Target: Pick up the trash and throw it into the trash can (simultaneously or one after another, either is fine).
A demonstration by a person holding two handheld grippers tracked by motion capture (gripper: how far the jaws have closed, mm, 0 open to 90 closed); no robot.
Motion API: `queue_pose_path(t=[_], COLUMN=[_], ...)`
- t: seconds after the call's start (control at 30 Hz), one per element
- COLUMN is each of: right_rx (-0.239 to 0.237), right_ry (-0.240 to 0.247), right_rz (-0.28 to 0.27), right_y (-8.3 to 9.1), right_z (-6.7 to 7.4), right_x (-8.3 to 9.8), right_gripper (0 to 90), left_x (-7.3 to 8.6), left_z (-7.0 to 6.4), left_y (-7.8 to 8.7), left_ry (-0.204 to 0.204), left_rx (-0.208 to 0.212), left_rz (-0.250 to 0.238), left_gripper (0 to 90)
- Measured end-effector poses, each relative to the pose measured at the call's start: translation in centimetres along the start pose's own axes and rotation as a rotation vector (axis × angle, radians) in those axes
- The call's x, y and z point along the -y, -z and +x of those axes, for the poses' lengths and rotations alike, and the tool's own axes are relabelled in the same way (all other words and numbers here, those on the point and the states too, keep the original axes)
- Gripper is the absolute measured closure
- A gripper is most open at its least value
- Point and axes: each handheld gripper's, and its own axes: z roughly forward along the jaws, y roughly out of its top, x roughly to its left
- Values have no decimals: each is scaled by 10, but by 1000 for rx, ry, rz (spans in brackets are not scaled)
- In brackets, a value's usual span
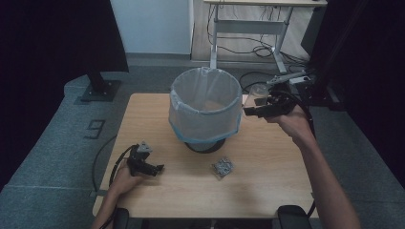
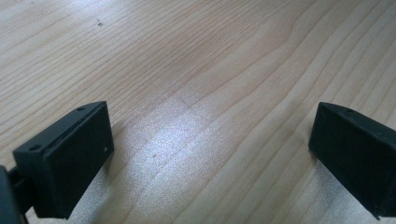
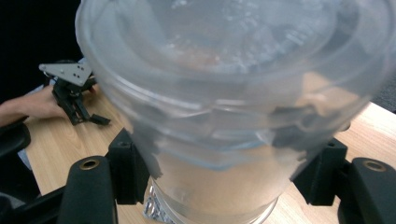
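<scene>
The disposal step is judged to be in hand: a clear plastic cup point(image 3: 233, 107) is held up beside the bin and is probably to be dropped in.

Nearest, the left gripper point(image 1: 149, 167) rests on the table point(image 1: 267, 191) at the near left, its jaws spread wide with nothing between them. A small crumpled foil scrap point(image 1: 222, 167) lies at the near centre, apart from both grippers. Farther off, the lined bin point(image 1: 206, 107) stands at the table's middle.

At the far right, the right gripper point(image 1: 250, 110) is closed on the cup, the jaws pressing its two sides. The cup is held above table level, just beside the bin's right rim.

The next move calls for carrying the cup left over the bin's opening before the jaws are released.
</scene>
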Motion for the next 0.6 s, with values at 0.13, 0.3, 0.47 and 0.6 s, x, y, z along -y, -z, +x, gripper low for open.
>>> queue_pose_path(t=[0.13,0.3,0.47,0.6], right_rx=[11,21,25,26], right_ry=[5,13,20,26], right_rz=[3,0,2,2], right_y=[2,4,1,-3], right_z=[-1,-1,1,2], right_x=[-8,-19,-30,-38], right_gripper=[314,313,313,313], left_x=[0,0,0,0], left_z=[0,0,0,0], left_y=[0,0,0,0], left_ry=[0,0,0,0], left_rx=[0,0,-1,0], left_rz=[0,0,0,0], left_gripper=[0,0,0,0])
